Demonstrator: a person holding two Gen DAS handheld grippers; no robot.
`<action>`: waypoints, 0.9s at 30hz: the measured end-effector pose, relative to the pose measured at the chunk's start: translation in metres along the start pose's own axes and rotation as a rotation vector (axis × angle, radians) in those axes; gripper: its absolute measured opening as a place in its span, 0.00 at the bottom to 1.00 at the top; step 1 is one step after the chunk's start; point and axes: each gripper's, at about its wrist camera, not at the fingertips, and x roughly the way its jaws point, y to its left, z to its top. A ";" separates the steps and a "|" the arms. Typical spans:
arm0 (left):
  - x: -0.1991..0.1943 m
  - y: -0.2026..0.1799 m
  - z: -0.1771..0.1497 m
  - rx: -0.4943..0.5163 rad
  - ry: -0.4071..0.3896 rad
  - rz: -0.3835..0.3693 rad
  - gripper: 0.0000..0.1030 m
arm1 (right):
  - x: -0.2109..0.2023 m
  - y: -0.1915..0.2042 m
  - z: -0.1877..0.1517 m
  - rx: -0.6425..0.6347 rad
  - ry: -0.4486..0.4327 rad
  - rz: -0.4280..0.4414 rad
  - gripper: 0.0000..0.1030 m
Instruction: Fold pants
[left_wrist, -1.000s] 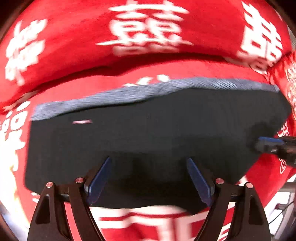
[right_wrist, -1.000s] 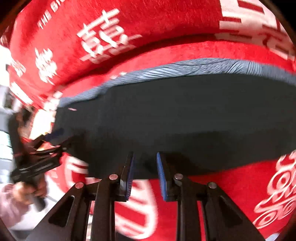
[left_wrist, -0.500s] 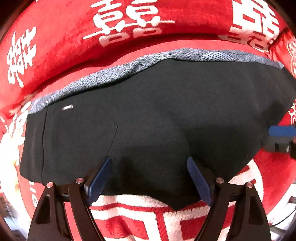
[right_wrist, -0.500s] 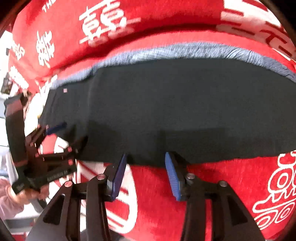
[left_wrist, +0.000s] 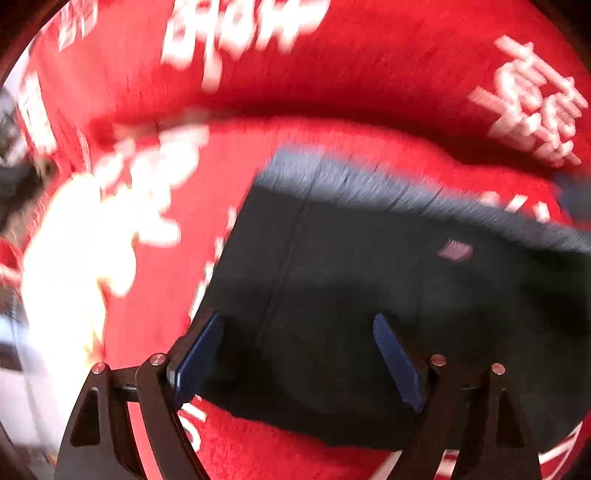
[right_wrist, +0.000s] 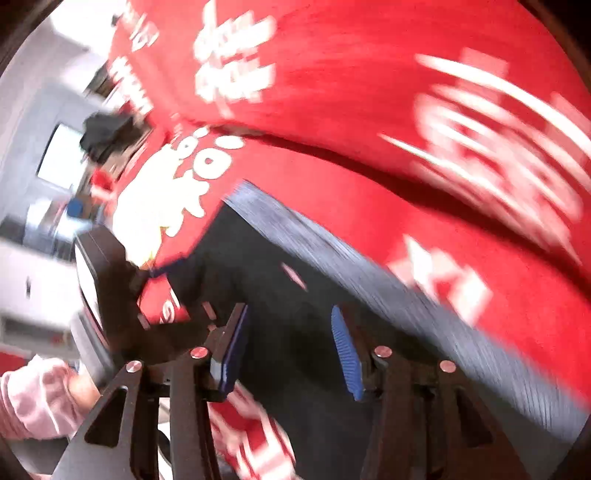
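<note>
A: What have you got on the left wrist view?

B: My left tool (left_wrist: 299, 360) has its blue pads standing wide apart over the pants (left_wrist: 388, 295), nothing clamped. The dark pants fill the lower right of that frame, lying flat on the red cloth with white characters (left_wrist: 332, 74). Their grey waistband (left_wrist: 369, 184) runs along the upper edge, slanting down to the right. The frame is smeared with motion blur.

A: And the right one?

B: On the right wrist view, my right tool (right_wrist: 288, 354) sits at bottom centre. Its jaws have just been opening; the pads are apart, with the pants' fabric seen between them but not pinched. The pants (right_wrist: 295, 295) stretch from the centre to the lower right, the waistband (right_wrist: 351, 266) a grey diagonal band.

A: Anything else in view?

B: At the left of that frame I see the other tool (right_wrist: 110, 288), and below it a hand in a pink sleeve (right_wrist: 37, 398). I can't tell whether its tip touches the pants.
</note>
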 end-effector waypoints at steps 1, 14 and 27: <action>0.000 0.006 -0.005 -0.025 -0.024 -0.040 0.83 | 0.016 0.006 0.016 -0.017 0.019 0.012 0.49; -0.003 0.009 -0.022 -0.037 -0.117 -0.078 0.83 | 0.138 0.040 0.091 -0.120 0.216 0.012 0.04; -0.028 0.015 0.004 -0.025 -0.082 -0.056 0.83 | 0.095 0.035 0.083 -0.030 0.099 -0.116 0.13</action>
